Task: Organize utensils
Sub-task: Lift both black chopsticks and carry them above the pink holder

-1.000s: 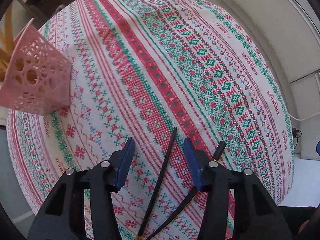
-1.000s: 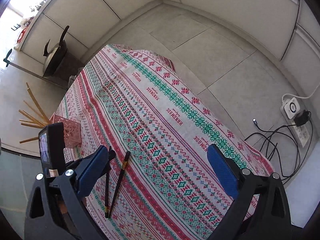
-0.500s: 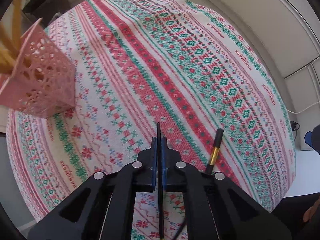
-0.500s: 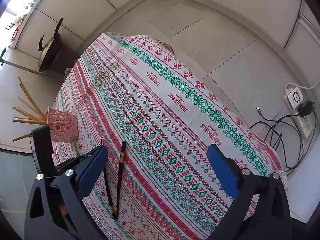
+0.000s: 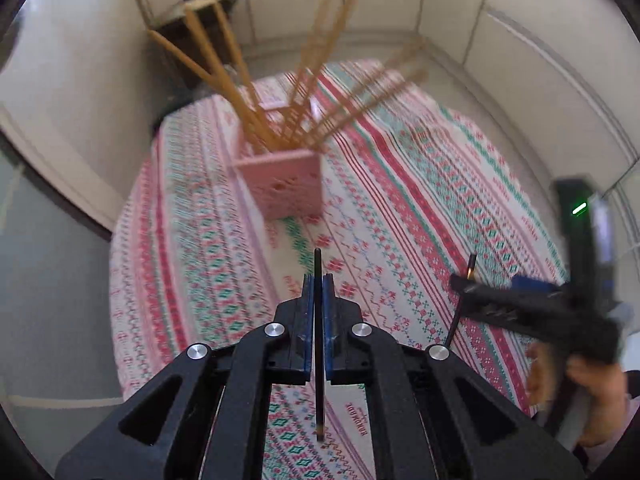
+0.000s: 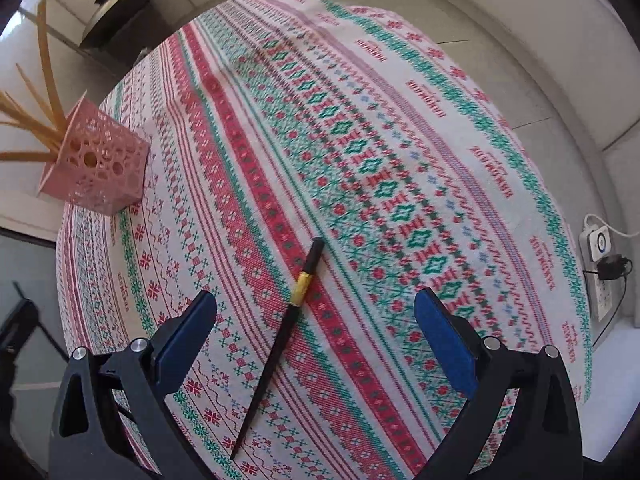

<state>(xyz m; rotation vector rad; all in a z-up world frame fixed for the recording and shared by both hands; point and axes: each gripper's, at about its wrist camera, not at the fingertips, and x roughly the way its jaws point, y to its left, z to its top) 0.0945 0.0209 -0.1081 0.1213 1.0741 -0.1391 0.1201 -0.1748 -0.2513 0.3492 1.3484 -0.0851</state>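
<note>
The left gripper (image 5: pixel 316 292) is pinching a black chopstick (image 5: pixel 318 344) that may pivot; the right gripper (image 6: pixel 316 340) is gaping wide over another chopstick (image 6: pixel 280 332).

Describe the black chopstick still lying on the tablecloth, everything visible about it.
The black chopstick is slim and glossy, thick and blunt at its far end, tapering to a fine tip nearest the camera, with a yellow band below the thick end. It lies flat and diagonal on the patterned tablecloth, between the open right gripper fingers, touched by nothing else.
</note>
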